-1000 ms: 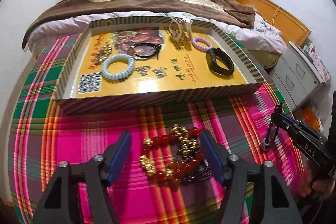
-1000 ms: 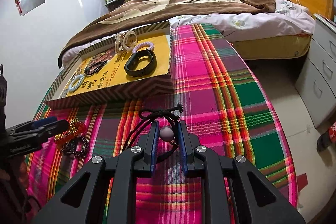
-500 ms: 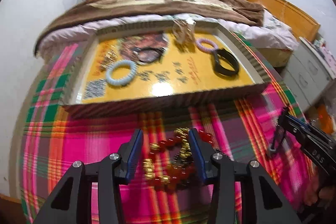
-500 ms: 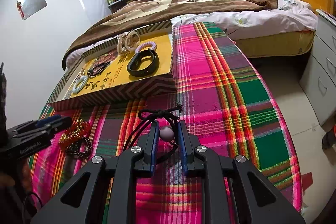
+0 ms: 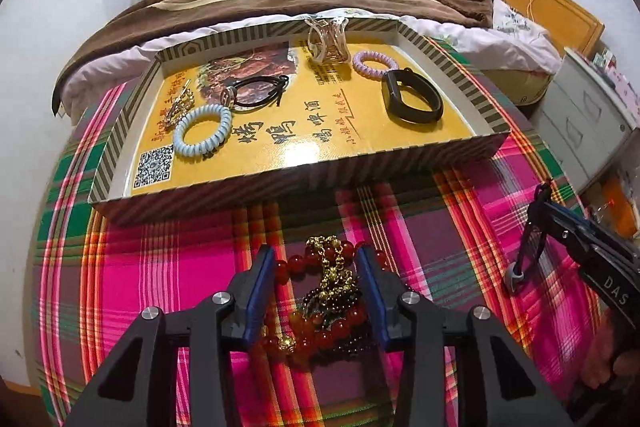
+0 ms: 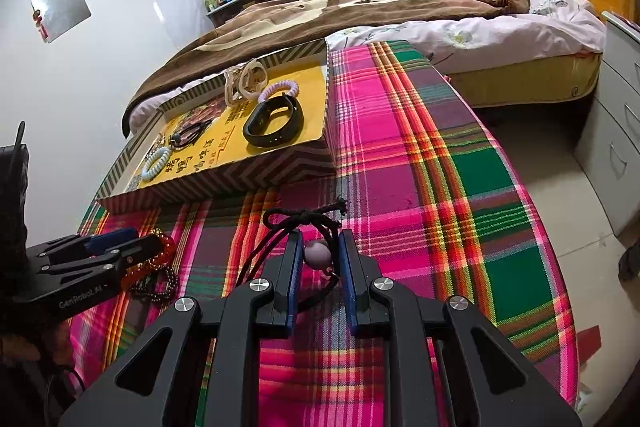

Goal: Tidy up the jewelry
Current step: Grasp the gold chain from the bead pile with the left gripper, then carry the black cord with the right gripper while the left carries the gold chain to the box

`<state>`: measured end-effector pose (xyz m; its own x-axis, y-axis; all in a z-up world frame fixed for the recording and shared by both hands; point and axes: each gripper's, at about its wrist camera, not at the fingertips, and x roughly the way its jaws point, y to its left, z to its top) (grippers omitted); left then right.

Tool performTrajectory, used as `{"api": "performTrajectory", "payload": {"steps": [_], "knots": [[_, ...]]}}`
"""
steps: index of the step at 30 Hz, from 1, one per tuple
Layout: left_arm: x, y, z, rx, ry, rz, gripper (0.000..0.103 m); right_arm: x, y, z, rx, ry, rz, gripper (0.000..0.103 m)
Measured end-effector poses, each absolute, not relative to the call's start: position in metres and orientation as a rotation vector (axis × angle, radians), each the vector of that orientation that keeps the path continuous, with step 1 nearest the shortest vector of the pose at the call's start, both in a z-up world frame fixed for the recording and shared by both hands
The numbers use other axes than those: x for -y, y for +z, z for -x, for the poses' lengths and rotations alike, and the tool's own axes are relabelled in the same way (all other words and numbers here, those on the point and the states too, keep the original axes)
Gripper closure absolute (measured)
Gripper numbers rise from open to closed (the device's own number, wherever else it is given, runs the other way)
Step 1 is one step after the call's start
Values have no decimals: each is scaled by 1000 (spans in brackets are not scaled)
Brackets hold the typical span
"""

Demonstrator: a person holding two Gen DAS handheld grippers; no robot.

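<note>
Left wrist view:
- The left tool (image 5: 316,291) points steeply down over a heap of red and gold bead bracelets (image 5: 324,291) on the plaid-covered bench (image 5: 160,267). Its jaws have just been closing, and the heap lies between the blue pads (image 5: 260,291), which seem to touch the outer beads. That reads as a scoop-style grip meant to gather the whole tangle at once.
- At twelve o'clock from the heap stands the striped tray (image 5: 280,187), shallow and open-topped, so pieces can be lowered in from above. It already holds a pale blue coil band (image 5: 202,131), a black cord necklace (image 5: 256,93), a lilac coil band (image 5: 374,63), a black wristband (image 5: 412,97) and pale bangles (image 5: 328,39), spread apart so none tangle.
- At three o'clock the right tool (image 5: 536,223) appears side-on with a black cord hanging from it down to the cloth.

Right wrist view:
- The right tool (image 6: 318,259) is nearly closed on a black cord pendant (image 6: 316,253): the round pale bead sits between the pads, and the knotted cord loops out toward twelve o'clock. Clamping the bead probably gives a firmer hold than the thin cord would.
- The tray (image 6: 240,179) lies at eleven o'clock, its near wall toward the tool.
- At nine o'clock the left tool (image 6: 132,247) lies low over the bead heap (image 6: 154,267), which remains on the bench, outside the tray.
</note>
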<state>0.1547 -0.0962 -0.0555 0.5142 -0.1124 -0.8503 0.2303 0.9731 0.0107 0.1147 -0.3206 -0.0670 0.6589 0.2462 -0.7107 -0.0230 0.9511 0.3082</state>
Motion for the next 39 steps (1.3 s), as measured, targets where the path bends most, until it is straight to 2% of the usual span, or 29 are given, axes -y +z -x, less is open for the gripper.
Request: {"api": "performTrajectory", "payload": {"steps": [7,10,12,20,39], "knots": [[105,-60,-161,-998,-179,-207,61,322,-68,-115,-840,150,-301,85],[103,-63,-161,-998,-186,-197,69,323,-68,-115,-839,150,-301,85],[102,-63,-161,-1003,-186,-186,82,323,-68,-115,-841,151,-301,85],[91,-60,-159,-980,-202,-119,94,322,-67,-114,-839,146,-300,85],[62,-20,-148,-899,-317,79,94,318,-49,-107,-799,143,-277,85]]}}
